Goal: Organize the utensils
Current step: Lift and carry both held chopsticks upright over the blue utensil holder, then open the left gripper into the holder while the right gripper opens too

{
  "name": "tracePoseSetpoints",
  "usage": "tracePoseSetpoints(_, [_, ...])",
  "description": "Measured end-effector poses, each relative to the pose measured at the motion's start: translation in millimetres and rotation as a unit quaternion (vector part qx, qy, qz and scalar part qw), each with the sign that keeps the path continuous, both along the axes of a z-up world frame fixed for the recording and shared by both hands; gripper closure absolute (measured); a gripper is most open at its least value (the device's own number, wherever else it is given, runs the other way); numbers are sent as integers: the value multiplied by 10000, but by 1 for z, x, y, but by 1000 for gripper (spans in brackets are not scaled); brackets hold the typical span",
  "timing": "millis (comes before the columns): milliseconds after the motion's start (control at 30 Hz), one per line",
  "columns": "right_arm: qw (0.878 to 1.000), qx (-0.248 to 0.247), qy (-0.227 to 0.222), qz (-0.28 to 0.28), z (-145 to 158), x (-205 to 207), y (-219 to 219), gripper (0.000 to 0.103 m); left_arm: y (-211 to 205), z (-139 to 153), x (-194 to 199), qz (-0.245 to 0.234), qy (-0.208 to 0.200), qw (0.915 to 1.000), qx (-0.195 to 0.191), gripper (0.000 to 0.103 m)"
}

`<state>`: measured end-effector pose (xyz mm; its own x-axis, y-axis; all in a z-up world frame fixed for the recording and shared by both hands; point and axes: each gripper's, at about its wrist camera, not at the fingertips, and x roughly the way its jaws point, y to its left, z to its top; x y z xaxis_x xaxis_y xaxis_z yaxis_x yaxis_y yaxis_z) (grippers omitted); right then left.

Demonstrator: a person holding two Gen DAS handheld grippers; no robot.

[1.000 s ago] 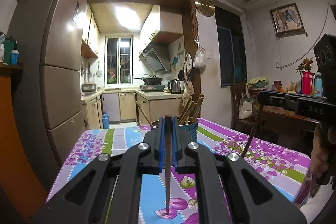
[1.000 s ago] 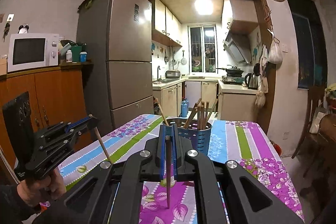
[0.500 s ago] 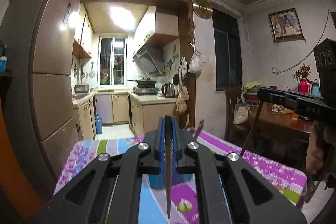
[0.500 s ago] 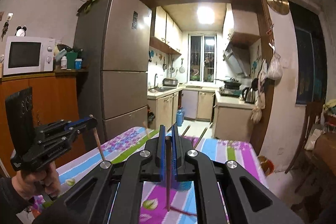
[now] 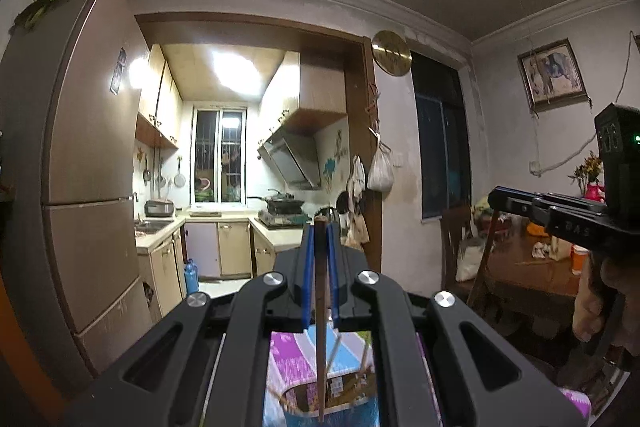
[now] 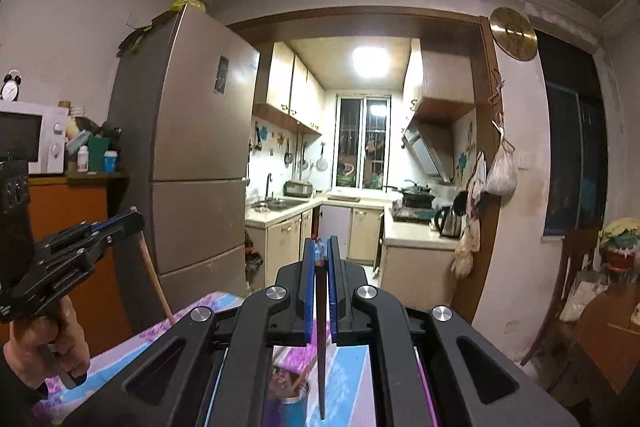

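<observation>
Right over the blue utensil holder (image 5: 320,401) now, both tongs sit much higher and closer in than a second ago, when the whole holder stood out ahead on the floral surface (image 6: 160,339); only its rim peeks between the arms. The left tongs (image 5: 320,231) are clamped on a wooden chopstick (image 5: 320,347) pointing down into the holder's mouth. The right tongs (image 6: 320,247) pinch a darker chopstick (image 6: 321,347) hanging just beside the rim.

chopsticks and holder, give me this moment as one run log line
left gripper: shut on chopstick | right gripper: shut on chopstick | both tips above utensil holder | not released
</observation>
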<state>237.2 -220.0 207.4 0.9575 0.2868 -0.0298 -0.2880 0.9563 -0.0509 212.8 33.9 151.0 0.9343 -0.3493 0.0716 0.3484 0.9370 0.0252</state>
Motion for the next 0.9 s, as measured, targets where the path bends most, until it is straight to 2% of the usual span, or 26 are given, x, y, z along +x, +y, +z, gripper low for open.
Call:
tracePoseSetpoints(167, [9998,28,-89,151,20,34,5,96,-9,13,22,94,-74,9999,12,98])
tracePoseSetpoints(333, [9993,79,15,376,24,65,16,96,-17,7,43,168,14,9998,123,98])
tracePoseSetpoints(633, [9965,294,413,662,-4,100,32,96,-17,-22,76,256,365,9988,213,98])
tracePoseSetpoints(900, [9943,371,686,721,-32,124,43,96,-11,-35,94,284,558,9978,208,98])
